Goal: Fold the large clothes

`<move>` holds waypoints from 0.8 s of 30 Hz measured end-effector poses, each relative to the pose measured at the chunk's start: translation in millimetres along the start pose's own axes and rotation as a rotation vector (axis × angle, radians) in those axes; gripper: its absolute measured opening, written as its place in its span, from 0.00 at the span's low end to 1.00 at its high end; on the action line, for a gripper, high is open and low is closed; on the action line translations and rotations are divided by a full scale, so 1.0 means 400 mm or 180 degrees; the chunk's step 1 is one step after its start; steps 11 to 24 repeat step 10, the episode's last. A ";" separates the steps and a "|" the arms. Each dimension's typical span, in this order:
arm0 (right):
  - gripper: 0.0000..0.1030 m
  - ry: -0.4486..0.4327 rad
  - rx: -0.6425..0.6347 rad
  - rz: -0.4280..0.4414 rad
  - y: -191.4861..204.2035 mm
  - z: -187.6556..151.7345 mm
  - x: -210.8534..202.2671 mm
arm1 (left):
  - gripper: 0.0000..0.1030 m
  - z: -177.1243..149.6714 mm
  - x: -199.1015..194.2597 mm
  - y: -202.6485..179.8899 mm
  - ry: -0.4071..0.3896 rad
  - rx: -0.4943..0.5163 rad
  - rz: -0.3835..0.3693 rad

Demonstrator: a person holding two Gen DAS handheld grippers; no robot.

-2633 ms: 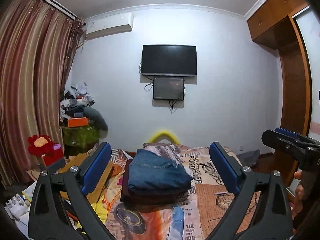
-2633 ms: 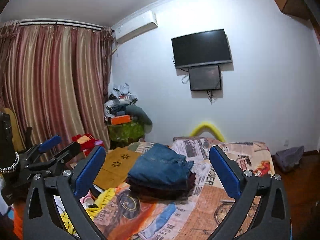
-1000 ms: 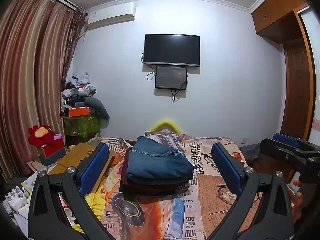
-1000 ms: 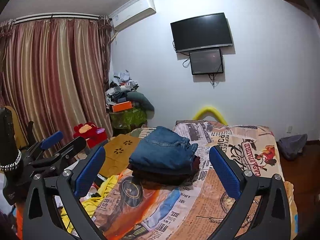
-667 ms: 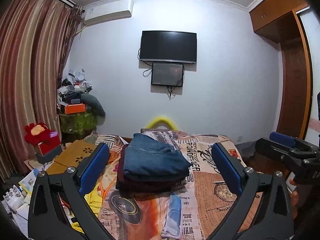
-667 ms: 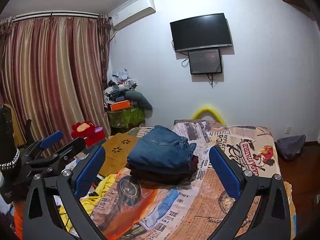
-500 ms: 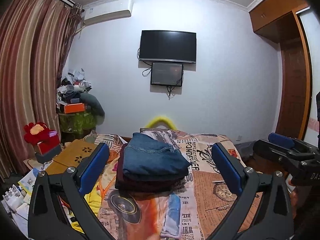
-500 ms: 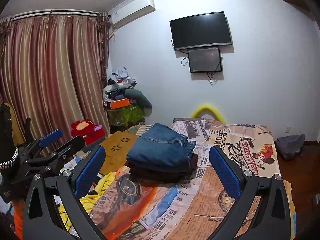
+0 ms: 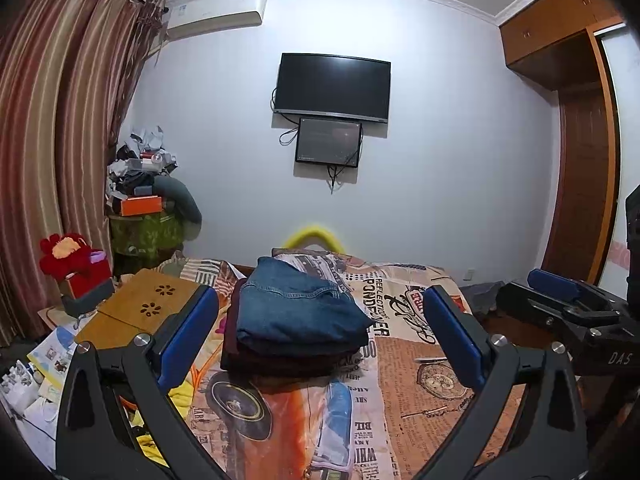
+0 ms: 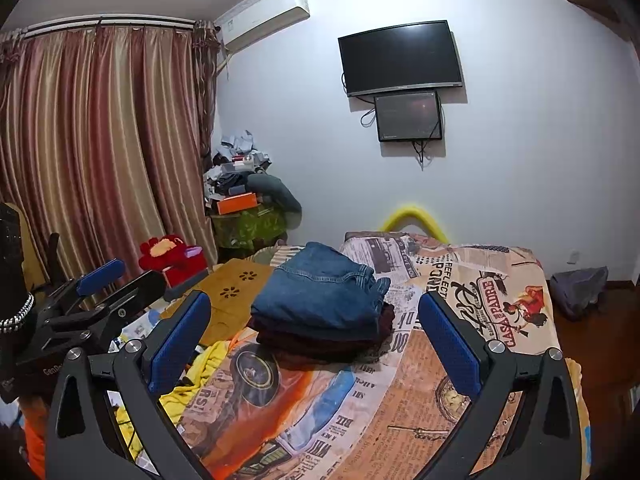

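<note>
Both of my grippers have been drifting a little over the last seconds, and the view has risen and settled so that the folded stack now sits lower and squarer between my fingers than it did a moment ago; nothing on the bed itself has moved. My left gripper [image 9: 320, 344] has its blue-padded jaws spread wide and holds nothing, and my right gripper [image 10: 314, 344] is the same, wide apart and empty. The folded blue denim garment [image 9: 298, 310] lies on top of a folded dark maroon garment [image 9: 280, 360], the two forming a neat pile on the newspaper-print bedspread [image 9: 416, 364], towards the far left part of the bed and well apart from both sets of fingers. From the right wrist view the same denim piece [image 10: 320, 290] shows its seams and layered edges stacked flat, with the maroon layers [image 10: 320, 342] under it. Since I carry nothing and the pile looks tidy and finished, I judge this fold is done and I am backing off between garments. A crumpled yellow cloth [image 10: 192, 380] hangs at the left edge of the bed beside a tan wooden board with flower cut-outs [image 10: 236, 288]; it may be the next piece to take, though I cannot say for certain.
</note>
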State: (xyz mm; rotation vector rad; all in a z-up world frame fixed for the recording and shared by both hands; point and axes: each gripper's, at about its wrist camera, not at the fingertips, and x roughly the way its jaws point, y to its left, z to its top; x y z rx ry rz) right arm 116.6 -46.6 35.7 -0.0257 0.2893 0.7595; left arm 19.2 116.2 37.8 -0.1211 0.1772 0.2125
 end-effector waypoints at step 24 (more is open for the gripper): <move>1.00 0.0022 -0.0001 -0.0024 0.000 -0.003 0.002 | 1.00 -0.007 0.006 0.006 0.0054 -0.0028 0.0006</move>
